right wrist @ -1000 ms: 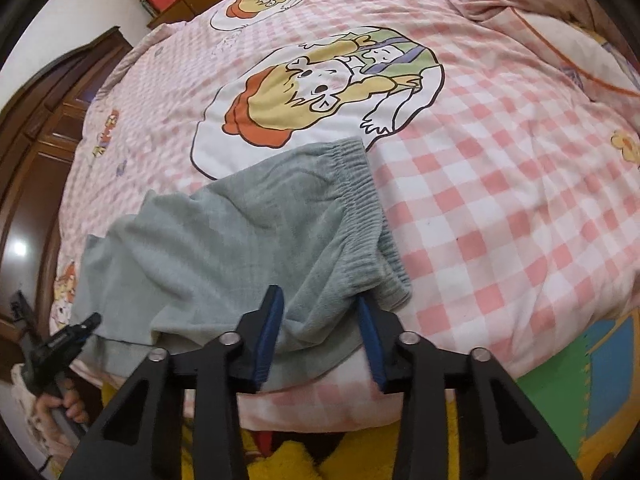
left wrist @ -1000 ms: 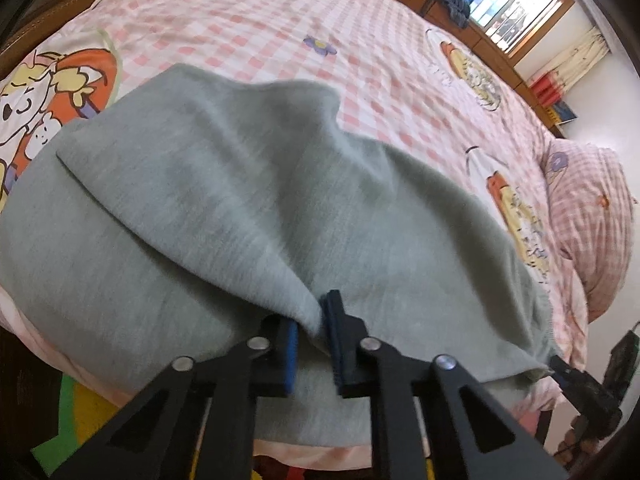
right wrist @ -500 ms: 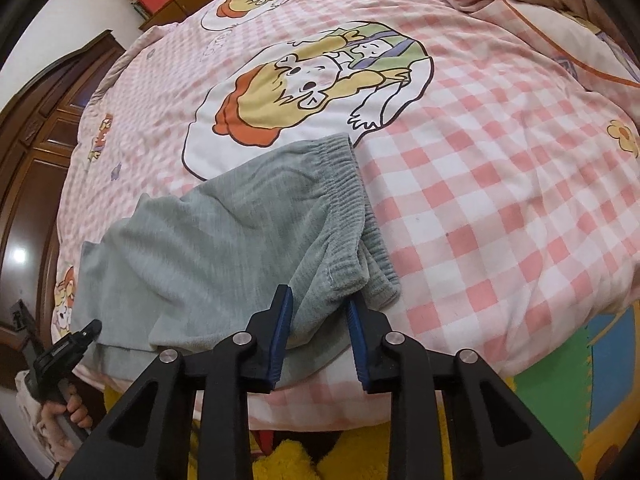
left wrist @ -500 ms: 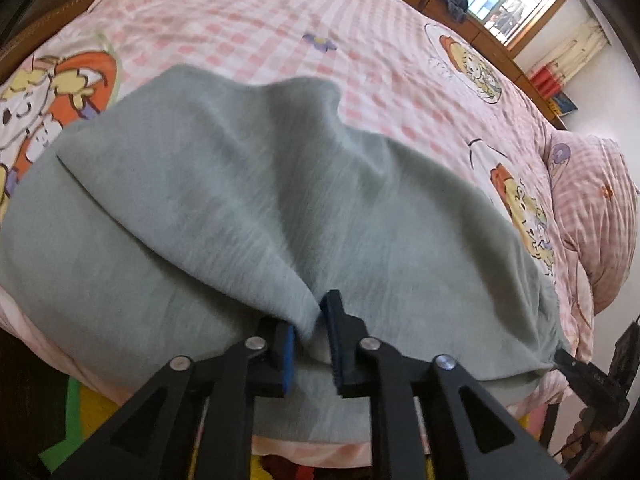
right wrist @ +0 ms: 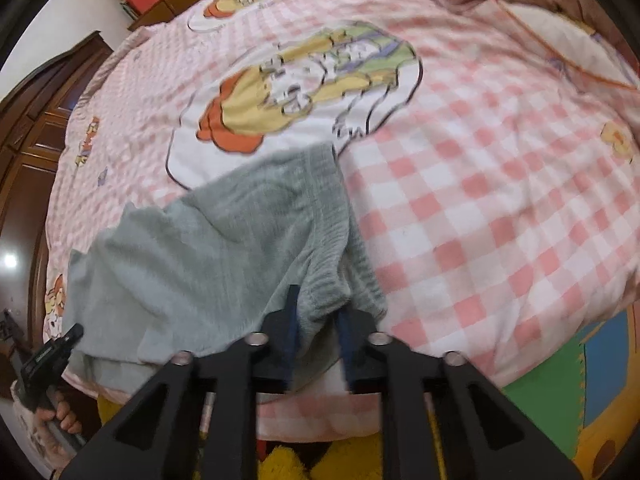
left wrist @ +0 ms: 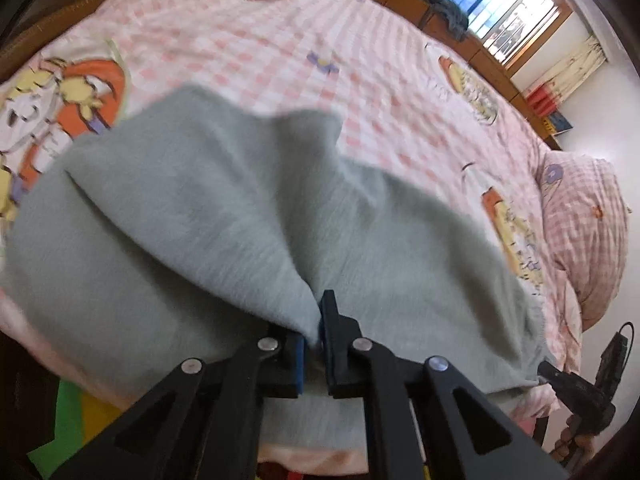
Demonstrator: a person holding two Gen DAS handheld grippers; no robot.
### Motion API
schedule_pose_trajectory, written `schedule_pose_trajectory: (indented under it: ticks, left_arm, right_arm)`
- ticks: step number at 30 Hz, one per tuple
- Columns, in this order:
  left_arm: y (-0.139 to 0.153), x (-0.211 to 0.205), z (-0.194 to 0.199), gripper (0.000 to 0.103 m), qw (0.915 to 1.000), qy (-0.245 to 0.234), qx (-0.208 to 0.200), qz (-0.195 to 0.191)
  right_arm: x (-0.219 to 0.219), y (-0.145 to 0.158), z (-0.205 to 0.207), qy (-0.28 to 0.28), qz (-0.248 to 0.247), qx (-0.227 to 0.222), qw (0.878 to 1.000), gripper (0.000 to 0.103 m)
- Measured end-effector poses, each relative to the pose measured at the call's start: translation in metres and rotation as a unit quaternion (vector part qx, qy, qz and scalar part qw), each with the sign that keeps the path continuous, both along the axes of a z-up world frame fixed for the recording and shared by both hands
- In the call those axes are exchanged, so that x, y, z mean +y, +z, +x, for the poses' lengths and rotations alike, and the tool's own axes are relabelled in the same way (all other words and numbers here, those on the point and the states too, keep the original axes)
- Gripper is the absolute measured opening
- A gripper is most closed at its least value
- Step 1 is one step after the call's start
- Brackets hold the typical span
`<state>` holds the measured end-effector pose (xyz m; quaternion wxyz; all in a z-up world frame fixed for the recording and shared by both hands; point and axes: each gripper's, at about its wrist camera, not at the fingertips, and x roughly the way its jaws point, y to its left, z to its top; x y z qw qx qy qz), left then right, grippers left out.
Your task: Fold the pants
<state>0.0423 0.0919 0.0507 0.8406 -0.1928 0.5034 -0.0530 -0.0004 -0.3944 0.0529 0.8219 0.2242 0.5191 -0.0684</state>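
Your left gripper is clamped on a pinched fold of the soft grey-green knit pants, its blue pads squeezing the cloth right at the tips. The fabric rises from that pinch and fans out ahead of the gripper and to both sides over the pink-and-white checked cartoon-print bedspread.

Your right gripper has its fingers closed around the ribbed elastic waistband of the same pants; a bunch of waistband sits between the pads, and the rest of the garment trails away to the left of the gripper across the bedspread. Both views are blurred.
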Motion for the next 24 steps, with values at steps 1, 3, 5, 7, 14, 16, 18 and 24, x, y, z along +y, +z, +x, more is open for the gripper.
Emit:
schedule_pose_trajectory:
  ticks: [1, 3, 5, 7, 14, 16, 18, 24]
  left_arm:
    - [0.008, 0.003, -0.005, 0.006, 1.0000, 0.003, -0.006, -0.001]
    - [0.025, 0.008, -0.018, 0.006, 0.9998, 0.003, -0.019, -0.004]
    - [0.038, 0.013, -0.032, 0.006, 0.9996, 0.000, -0.027, 0.008]
    - [0.038, 0.012, -0.040, 0.006, 0.9995, -0.007, -0.022, 0.020]
    - [-0.016, 0.006, -0.048, 0.007, 0.9982, -0.009, 0.032, 0.051]
    - [-0.028, 0.008, -0.045, 0.007, 0.9981, -0.007, 0.040, 0.047]
    - [-0.030, 0.010, -0.043, 0.007, 0.9983, -0.006, 0.039, 0.043]
    - [-0.019, 0.012, -0.049, 0.022, 0.9975, -0.019, 0.028, 0.062]
  right_arm:
    - [-0.002, 0.005, -0.001, 0.000, 0.000, -0.008, 1.000, 0.015]
    - [-0.008, 0.019, -0.005, 0.005, 0.005, -0.031, 0.999, 0.015]
    - [-0.011, 0.025, -0.008, 0.015, 0.008, -0.042, 0.999, 0.014]
    - [-0.009, 0.024, -0.010, 0.028, 0.008, -0.040, 0.999, 0.014]
    - [0.003, -0.017, -0.013, 0.052, -0.024, 0.003, 0.998, 0.014]
    - [0.003, -0.026, -0.015, 0.054, -0.026, 0.009, 0.998, 0.015]
    - [0.001, -0.029, -0.017, 0.056, -0.028, 0.007, 0.998, 0.015]
    - [0.003, -0.025, -0.018, 0.070, -0.055, 0.027, 0.996, 0.030]
